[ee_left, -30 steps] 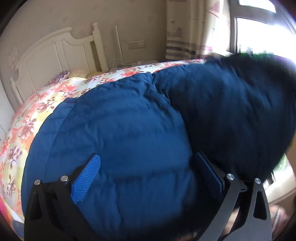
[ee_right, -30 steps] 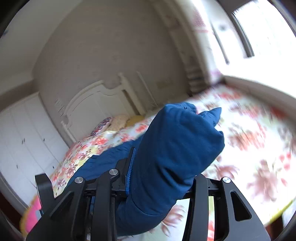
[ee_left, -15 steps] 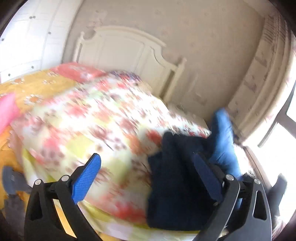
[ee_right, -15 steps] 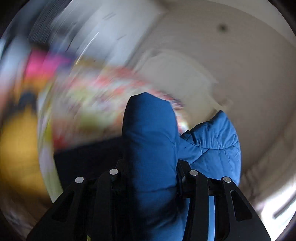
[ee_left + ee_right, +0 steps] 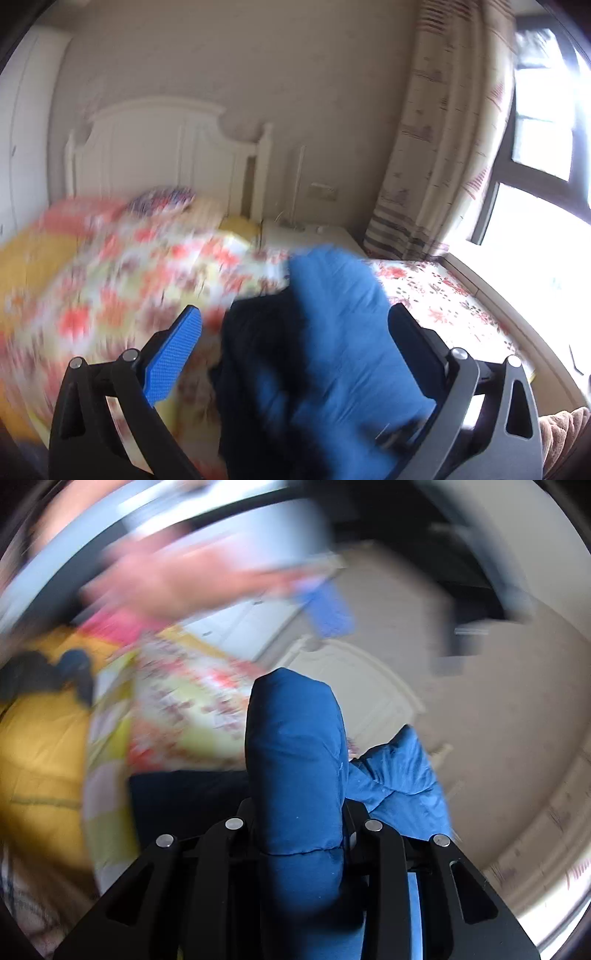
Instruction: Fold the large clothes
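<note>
A blue padded jacket hangs bunched in front of the floral bed cover. In the left wrist view my left gripper is open, its blue-padded fingers wide apart, and the jacket hangs between them without being pinched. In the right wrist view my right gripper is shut on a thick fold of the blue jacket, which sticks up between the fingers. More of the jacket hangs to the right. The view is motion-blurred.
A white headboard stands at the back of the bed. Curtains and a bright window are at the right. A yellow garment lies at the left. A blurred arm crosses the top.
The jacket has been lifted off the bed and swung up in my right gripper. Both cameras have swung round fast. The left gripper stays open.
</note>
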{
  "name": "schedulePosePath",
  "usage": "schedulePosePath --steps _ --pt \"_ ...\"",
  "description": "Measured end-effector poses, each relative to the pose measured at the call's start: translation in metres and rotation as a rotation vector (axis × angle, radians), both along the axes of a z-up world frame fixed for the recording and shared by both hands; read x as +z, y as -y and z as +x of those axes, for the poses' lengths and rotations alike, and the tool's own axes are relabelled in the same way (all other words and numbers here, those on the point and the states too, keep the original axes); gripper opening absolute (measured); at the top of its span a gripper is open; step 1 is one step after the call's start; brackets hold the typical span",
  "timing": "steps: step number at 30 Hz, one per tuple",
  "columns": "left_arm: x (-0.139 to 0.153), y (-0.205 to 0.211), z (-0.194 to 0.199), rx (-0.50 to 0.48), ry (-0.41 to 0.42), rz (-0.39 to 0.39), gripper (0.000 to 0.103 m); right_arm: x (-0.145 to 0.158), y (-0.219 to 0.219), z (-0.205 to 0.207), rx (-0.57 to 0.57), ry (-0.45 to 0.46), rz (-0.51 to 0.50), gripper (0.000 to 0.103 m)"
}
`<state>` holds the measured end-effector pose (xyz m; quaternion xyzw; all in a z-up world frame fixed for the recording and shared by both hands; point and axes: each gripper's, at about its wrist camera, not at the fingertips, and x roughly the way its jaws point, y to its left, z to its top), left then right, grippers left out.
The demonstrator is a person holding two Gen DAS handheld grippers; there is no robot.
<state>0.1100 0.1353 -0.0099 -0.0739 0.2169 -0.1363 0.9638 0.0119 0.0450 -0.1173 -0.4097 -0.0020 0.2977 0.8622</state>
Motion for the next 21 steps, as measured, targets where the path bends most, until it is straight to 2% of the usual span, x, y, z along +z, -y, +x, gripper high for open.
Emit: schedulePosePath --steps 2,4,6,7,10,11,12,14,15,17,18,20,21 --pt "0.016 0.024 0.011 -0.052 -0.003 0.084 0.100 -0.027 -0.008 -0.009 0.005 0.061 -0.123 0.032" --pt "0.021 0.050 0.027 -0.096 -0.019 0.161 0.101 -0.040 -0.014 -0.011 0.005 0.090 -0.178 0.032" --pt "0.012 0.075 0.046 -0.119 -0.060 0.246 0.101 -0.042 -0.016 -0.009 -0.012 0.094 -0.189 0.033" --pt "-0.003 0.091 0.063 -0.109 -0.118 0.309 0.101 -0.040 -0.016 -0.007 -0.016 0.083 -0.186 0.035" --pt "-0.056 0.103 0.102 -0.075 -0.276 0.385 0.100 -0.039 -0.010 -0.009 -0.033 0.079 -0.183 0.044" --pt "-0.080 0.101 0.116 -0.038 -0.334 0.425 0.101 -0.040 -0.010 -0.009 -0.035 0.082 -0.190 0.058" --pt "-0.104 0.096 0.127 -0.027 -0.380 0.447 0.101 -0.042 -0.012 -0.009 -0.032 0.084 -0.196 0.062" --pt "-0.122 0.078 0.138 -0.062 -0.409 0.350 0.101 -0.040 -0.009 -0.018 -0.011 0.073 -0.223 0.075" --pt "-0.128 0.065 0.143 -0.031 -0.438 0.314 0.101 -0.036 -0.004 -0.025 0.018 0.042 -0.236 0.075" --pt "-0.133 0.055 0.144 0.007 -0.438 0.321 0.101 -0.022 0.012 -0.033 0.067 -0.033 -0.207 0.076" --pt "-0.136 0.052 0.143 0.015 -0.427 0.334 0.101 -0.009 0.025 -0.034 0.080 -0.095 -0.159 0.076" --pt "-0.141 0.048 0.140 0.009 -0.419 0.303 0.101 0.018 0.051 -0.031 0.115 -0.212 -0.039 0.075" --pt "-0.143 0.046 0.137 0.014 -0.411 0.287 0.101 0.041 0.073 -0.025 0.117 -0.281 0.072 0.075"
